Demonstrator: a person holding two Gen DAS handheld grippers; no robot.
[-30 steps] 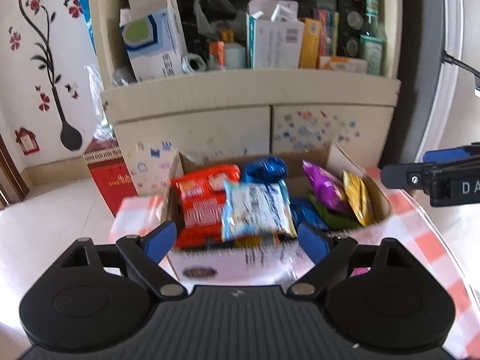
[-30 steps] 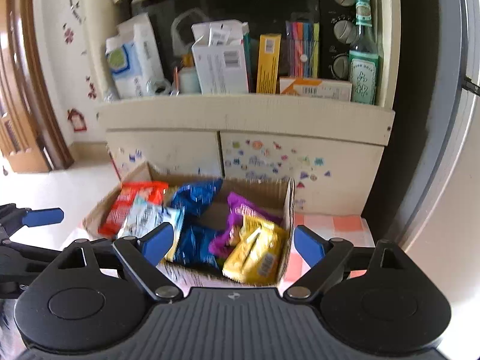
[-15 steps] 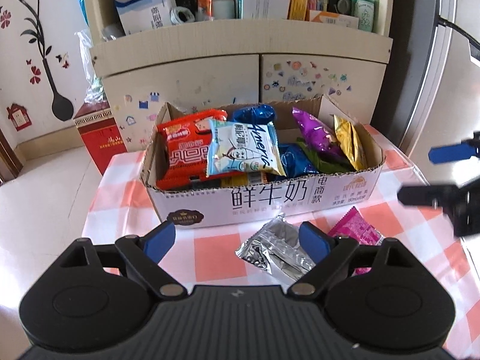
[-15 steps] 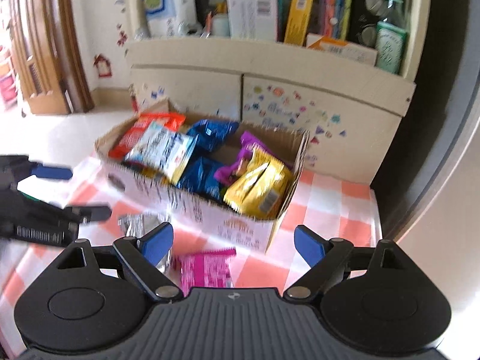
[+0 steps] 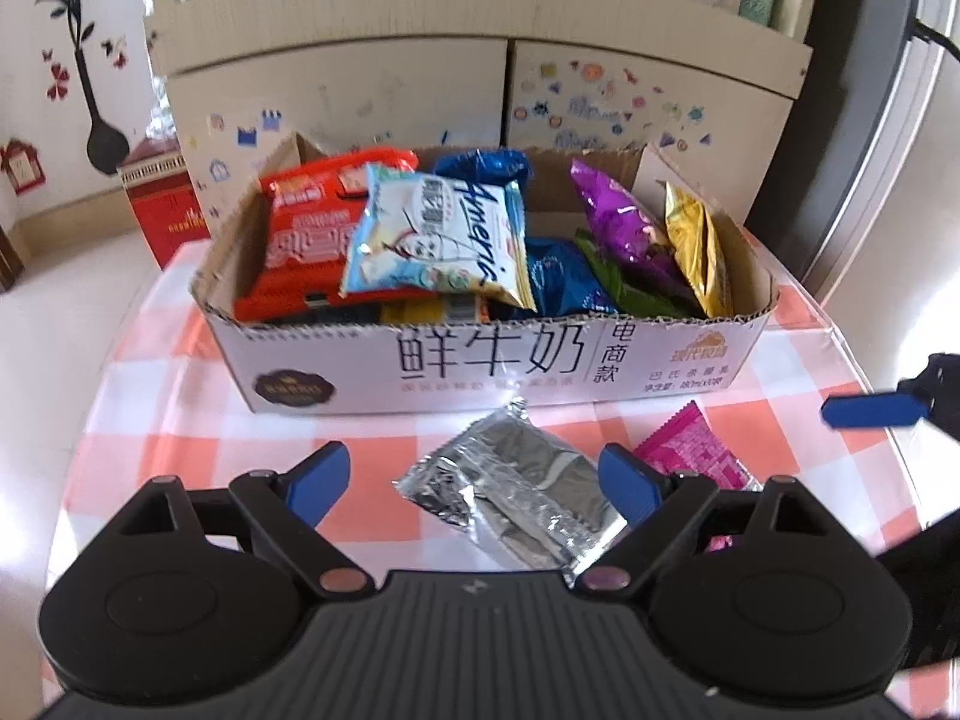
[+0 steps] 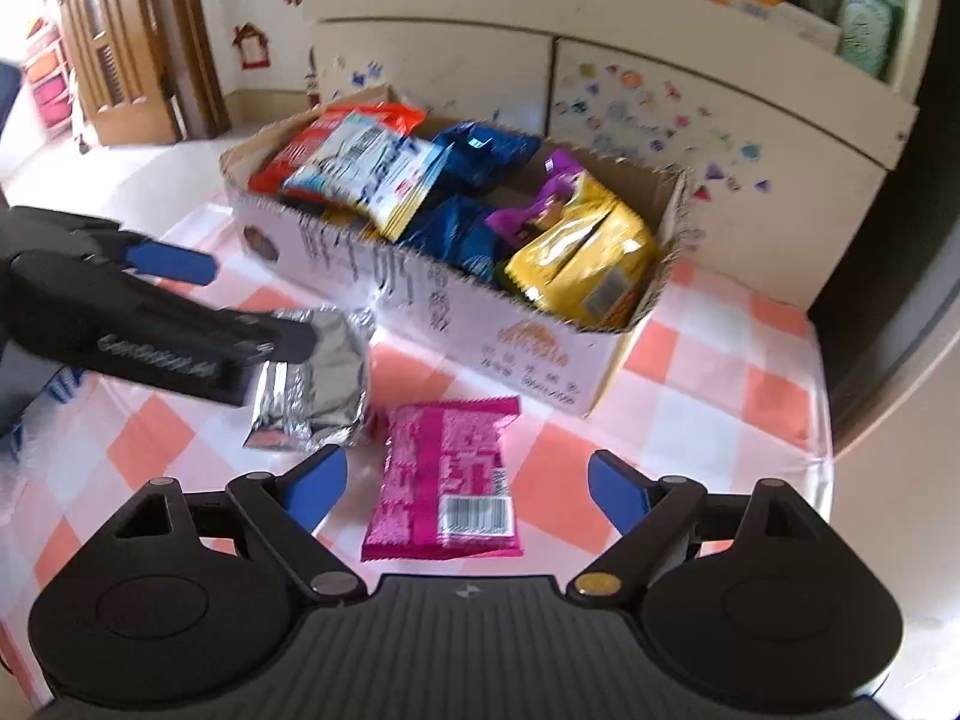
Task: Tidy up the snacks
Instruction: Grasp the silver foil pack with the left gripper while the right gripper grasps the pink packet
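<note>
Left wrist view: we hold the left tongs [image 5: 474, 480] spread wide and empty over a silver packet [image 5: 516, 492] that lies flat on the checked table [image 5: 180, 414], just in front of the cardboard box [image 5: 480, 366] of snacks. Right wrist view: our right tongs [image 6: 465, 483], equally wide and empty, hover above a pink packet [image 6: 447, 480] beside the silver one. Bare cloth stretches rightward to the table's edge.
</note>
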